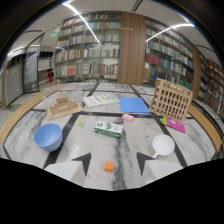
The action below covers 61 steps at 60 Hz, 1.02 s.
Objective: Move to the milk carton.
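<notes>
A green and white milk carton lies on its side on the marble table, straight ahead of my gripper and well beyond its fingertips. The two dark fingertips point forward with a wide gap between them, so the gripper is open. A small orange block sits on the table in that gap, touching neither finger.
A blue bowl stands ahead to the left, a white ladle-like scoop ahead to the right. Beyond the carton lie a pink eraser, a blue sheet, an open book, a wooden model, a wooden rack and a pink notebook. Bookshelves fill the background.
</notes>
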Available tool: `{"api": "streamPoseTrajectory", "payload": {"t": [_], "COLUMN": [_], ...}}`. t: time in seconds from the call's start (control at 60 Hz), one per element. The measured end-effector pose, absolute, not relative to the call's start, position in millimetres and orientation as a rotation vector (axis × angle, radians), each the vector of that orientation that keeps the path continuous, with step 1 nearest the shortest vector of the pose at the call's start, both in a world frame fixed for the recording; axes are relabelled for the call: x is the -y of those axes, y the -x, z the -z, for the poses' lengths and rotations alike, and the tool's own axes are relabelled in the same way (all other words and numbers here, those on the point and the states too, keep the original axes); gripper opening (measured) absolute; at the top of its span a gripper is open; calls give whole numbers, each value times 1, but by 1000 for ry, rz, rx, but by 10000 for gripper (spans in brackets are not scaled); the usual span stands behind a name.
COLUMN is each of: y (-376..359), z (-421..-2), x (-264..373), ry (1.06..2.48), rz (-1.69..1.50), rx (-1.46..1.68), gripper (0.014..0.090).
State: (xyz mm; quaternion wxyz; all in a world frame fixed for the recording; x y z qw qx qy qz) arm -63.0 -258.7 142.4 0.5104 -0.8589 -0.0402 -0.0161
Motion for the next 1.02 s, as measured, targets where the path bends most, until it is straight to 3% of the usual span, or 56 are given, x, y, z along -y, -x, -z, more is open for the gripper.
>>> {"api": "streamPoseTrajectory", "payload": {"t": [0.467, 1.017], "y": [77, 83], "z": [-73, -40], "x": [115, 88], "ry": [2170, 2232], "rz": [38, 44], "rx": [72, 89], "gripper": [859, 860]}}
